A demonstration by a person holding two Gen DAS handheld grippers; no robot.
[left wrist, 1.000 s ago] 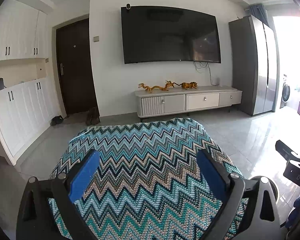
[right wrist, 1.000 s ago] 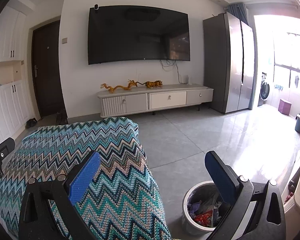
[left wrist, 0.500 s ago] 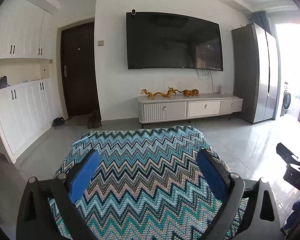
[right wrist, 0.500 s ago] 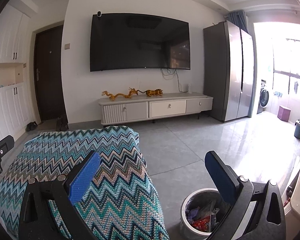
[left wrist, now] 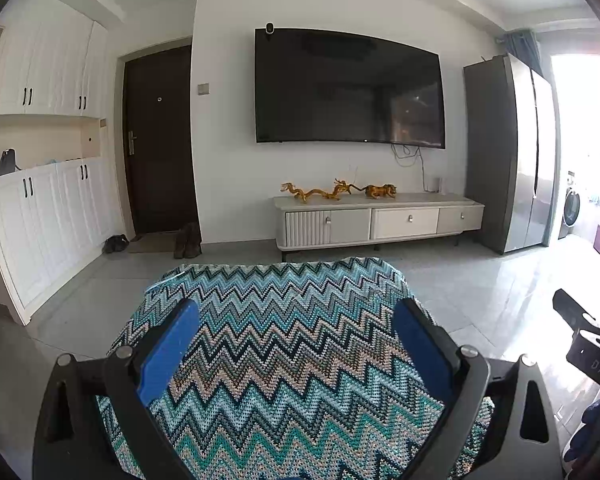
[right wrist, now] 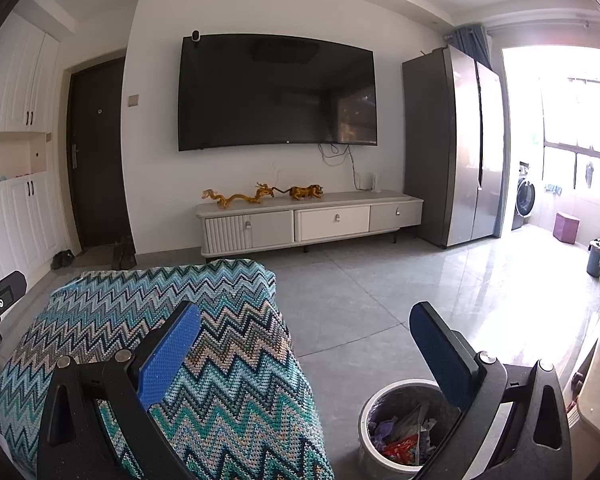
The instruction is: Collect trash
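While both tools, the left tool (left wrist: 296,344) and right tool (right wrist: 306,346), are hanging spread wide and empty, the trash bin (right wrist: 400,432) is sitting on the floor beside the blanket's (right wrist: 160,340) right edge, holding wrappers; collecting is looking largely finished

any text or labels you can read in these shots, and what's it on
"DAS": white letters on the black body of the right gripper, seen at the right edge of the left wrist view; it may be cut off.
Wrappers in the trash bin: red packaging shows print, too small and blurred to read.
TV, cabinets and fridge: no readable text.
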